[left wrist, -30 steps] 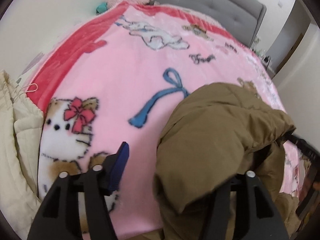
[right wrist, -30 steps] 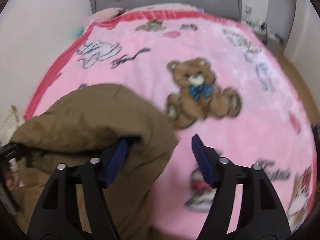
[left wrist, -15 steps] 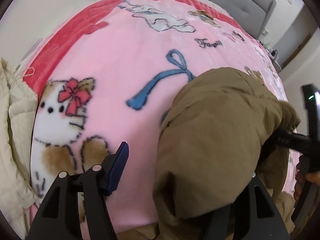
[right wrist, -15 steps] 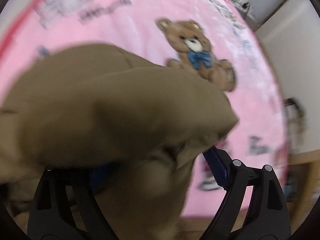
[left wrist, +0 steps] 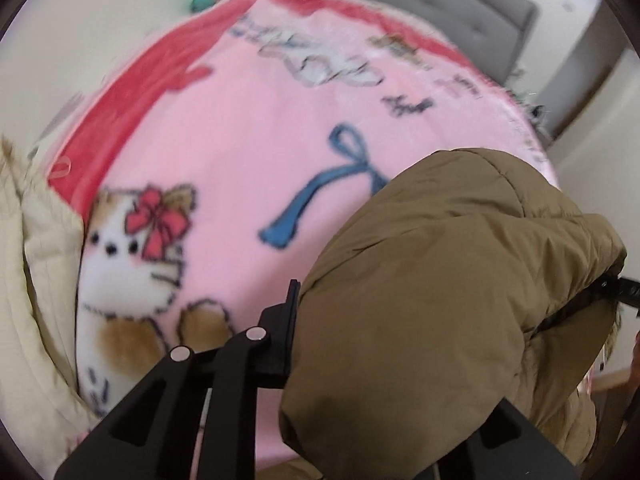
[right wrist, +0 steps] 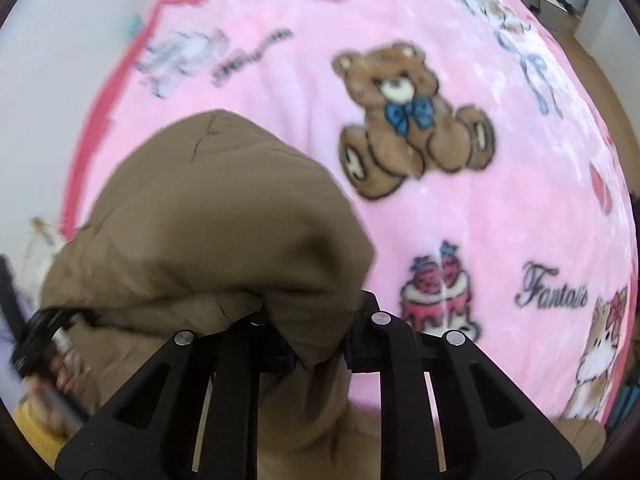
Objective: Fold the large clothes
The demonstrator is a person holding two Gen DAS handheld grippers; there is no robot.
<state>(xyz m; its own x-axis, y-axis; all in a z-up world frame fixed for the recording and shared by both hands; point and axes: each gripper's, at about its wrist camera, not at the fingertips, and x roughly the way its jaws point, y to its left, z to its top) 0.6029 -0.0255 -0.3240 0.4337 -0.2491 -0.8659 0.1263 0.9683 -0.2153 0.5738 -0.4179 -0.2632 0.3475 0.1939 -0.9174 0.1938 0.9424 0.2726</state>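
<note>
A puffy olive-brown coat lies bunched at the near edge of the bed. My left gripper is shut on its left side. One black finger presses flat against the fabric and the other is hidden under the coat. In the right wrist view the same coat fills the lower left. My right gripper has a fold of it between its jaws, which are closing, and both pads touch the cloth. The person's hand holding the left gripper shows at the left edge.
A pink blanket printed with cartoon animals, with a red border, covers the bed. A grey padded headboard stands at the far end. A cream quilted garment hangs at the left. Wooden floor runs along the bed's right side.
Both grippers went from wide open to closed on the coat. The right gripper swung in over the coat and then drew back, so more of the blanket shows again.
</note>
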